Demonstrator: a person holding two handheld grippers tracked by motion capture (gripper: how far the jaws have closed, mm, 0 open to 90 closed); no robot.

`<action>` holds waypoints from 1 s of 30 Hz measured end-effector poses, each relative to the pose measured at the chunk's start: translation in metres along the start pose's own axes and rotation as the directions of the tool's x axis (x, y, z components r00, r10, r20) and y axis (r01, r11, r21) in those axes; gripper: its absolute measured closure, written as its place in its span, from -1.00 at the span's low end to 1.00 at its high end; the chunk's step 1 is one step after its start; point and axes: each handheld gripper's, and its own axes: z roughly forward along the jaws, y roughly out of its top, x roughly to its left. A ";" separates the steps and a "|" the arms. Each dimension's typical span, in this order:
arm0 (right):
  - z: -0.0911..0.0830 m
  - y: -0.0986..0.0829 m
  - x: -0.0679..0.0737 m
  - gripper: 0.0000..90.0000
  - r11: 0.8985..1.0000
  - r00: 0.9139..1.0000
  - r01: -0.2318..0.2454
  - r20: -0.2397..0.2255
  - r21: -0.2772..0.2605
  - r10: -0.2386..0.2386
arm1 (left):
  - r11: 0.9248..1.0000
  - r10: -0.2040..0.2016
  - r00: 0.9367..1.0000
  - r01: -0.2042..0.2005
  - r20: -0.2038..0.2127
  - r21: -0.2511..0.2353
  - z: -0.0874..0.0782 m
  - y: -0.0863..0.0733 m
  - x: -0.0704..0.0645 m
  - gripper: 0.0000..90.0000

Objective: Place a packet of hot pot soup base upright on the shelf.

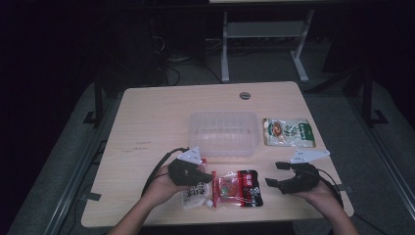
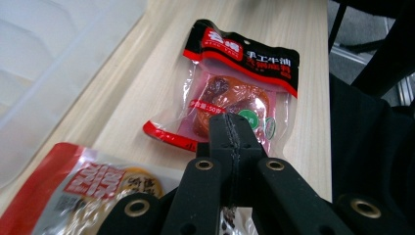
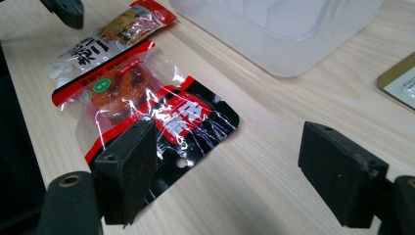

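A red and black snack packet [image 1: 238, 188] [image 2: 235, 83] [image 3: 147, 107] lies flat near the table's front edge. Beside it, on its left, a white and red packet [image 1: 195, 195] [image 2: 88, 188] [image 3: 107, 39] lies partly under my left gripper [image 1: 209, 175] [image 2: 230, 125]. That gripper is shut, its tips hovering over the red and black packet's near edge, and nothing shows between them. My right gripper [image 1: 274, 174] [image 3: 235, 171] is open just right of that packet, over bare table, with its left pad [image 3: 127, 171] above the packet's black end.
An empty clear plastic container [image 1: 222, 132] [image 2: 44, 63] [image 3: 279, 29] stands mid-table behind the packets. A green and white packet [image 1: 288, 132] [image 3: 399, 83] lies to its right. A round grommet [image 1: 245, 95] sits near the far edge. A desk frame stands beyond the table.
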 end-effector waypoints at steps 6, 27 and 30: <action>0.000 0.000 0.001 -0.52 1.000 1.000 -0.002 -0.002 0.000 0.002 | 1.000 0.015 1.000 -0.015 0.018 0.023 0.016 0.006 -0.003 0.99; 0.001 0.000 0.002 -0.53 1.000 1.000 0.017 -0.019 0.004 -0.016 | 0.991 0.026 1.000 -0.026 -0.004 0.134 0.036 -0.006 -0.003 1.00; 0.000 0.000 0.003 -0.54 1.000 1.000 0.015 -0.024 0.003 -0.015 | 0.990 0.027 1.000 -0.027 -0.002 0.140 0.038 -0.007 -0.003 0.99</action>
